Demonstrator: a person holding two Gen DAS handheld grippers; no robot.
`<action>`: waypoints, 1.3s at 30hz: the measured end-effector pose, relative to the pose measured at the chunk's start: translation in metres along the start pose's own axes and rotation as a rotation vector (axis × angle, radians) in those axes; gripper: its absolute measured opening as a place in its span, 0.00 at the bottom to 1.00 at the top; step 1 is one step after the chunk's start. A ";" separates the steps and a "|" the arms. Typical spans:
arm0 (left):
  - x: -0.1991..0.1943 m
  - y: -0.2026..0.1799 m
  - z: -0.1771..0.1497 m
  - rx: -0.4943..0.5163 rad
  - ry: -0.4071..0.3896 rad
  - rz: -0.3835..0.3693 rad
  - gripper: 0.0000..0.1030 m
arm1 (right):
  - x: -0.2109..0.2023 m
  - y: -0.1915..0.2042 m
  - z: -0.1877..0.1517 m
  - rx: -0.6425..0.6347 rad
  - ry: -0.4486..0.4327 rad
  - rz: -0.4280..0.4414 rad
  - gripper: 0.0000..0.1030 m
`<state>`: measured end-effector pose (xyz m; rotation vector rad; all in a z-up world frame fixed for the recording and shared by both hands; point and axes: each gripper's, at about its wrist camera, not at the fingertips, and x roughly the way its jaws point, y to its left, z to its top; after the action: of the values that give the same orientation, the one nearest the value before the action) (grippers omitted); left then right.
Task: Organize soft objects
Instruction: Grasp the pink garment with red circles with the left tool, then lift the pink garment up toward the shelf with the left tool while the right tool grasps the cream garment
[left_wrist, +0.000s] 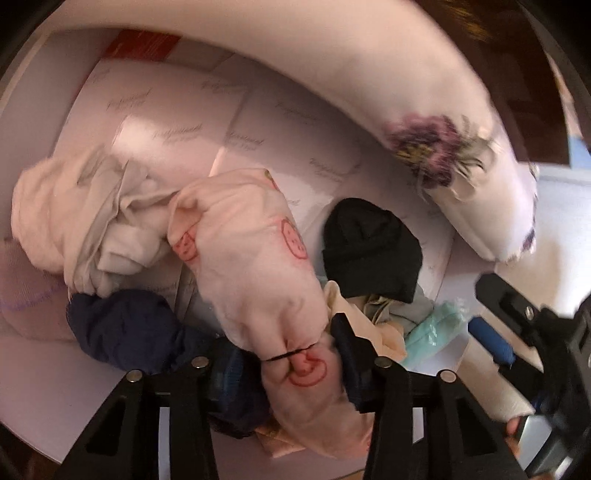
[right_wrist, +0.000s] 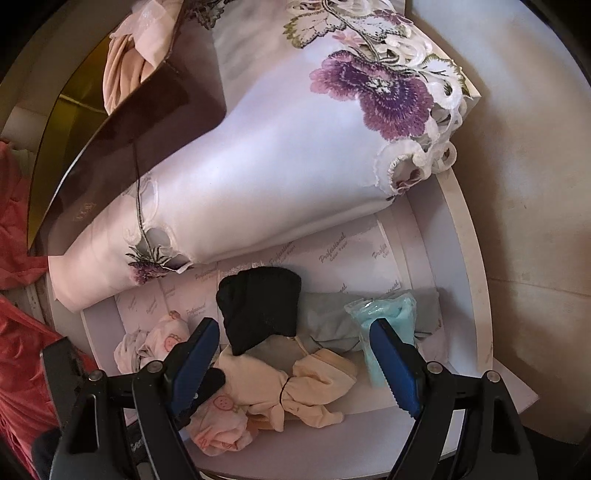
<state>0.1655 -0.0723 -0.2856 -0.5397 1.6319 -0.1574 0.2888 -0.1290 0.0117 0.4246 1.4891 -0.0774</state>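
A pale pink bundle with red smiley prints (left_wrist: 258, 258), tied by a black band, lies in a paper-lined drawer (left_wrist: 177, 122). My left gripper (left_wrist: 295, 365) is shut on its banded end, both black fingers pressing into the cloth. The same pink bundle (right_wrist: 218, 424) shows low in the right wrist view. My right gripper (right_wrist: 295, 369) hangs open, its blue pads (right_wrist: 195, 362) on either side above a peach bundle (right_wrist: 295, 391) without touching it. In the left wrist view the right gripper (left_wrist: 495, 332) sits at the right edge.
A black knit piece (right_wrist: 262, 306), a grey cloth (right_wrist: 332, 321) and a mint packet (right_wrist: 384, 332) lie in the drawer. A navy bundle (left_wrist: 122, 328) and a cream bundle (left_wrist: 74, 221) sit left. A white cloth with purple flowers (right_wrist: 295, 147) overhangs the back. The drawer wall (right_wrist: 469, 258) curves right.
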 end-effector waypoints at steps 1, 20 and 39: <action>-0.002 -0.001 -0.002 0.023 -0.007 0.002 0.41 | 0.000 0.000 0.000 -0.002 0.001 0.000 0.82; -0.072 -0.004 -0.011 0.246 -0.141 0.057 0.39 | 0.032 0.017 -0.012 -0.097 0.090 -0.072 0.81; -0.087 0.043 -0.015 0.148 -0.132 -0.008 0.39 | 0.054 0.059 -0.058 -0.353 0.284 -0.032 0.73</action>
<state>0.1442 0.0000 -0.2225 -0.4347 1.4769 -0.2415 0.2575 -0.0445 -0.0293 0.1285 1.7478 0.2265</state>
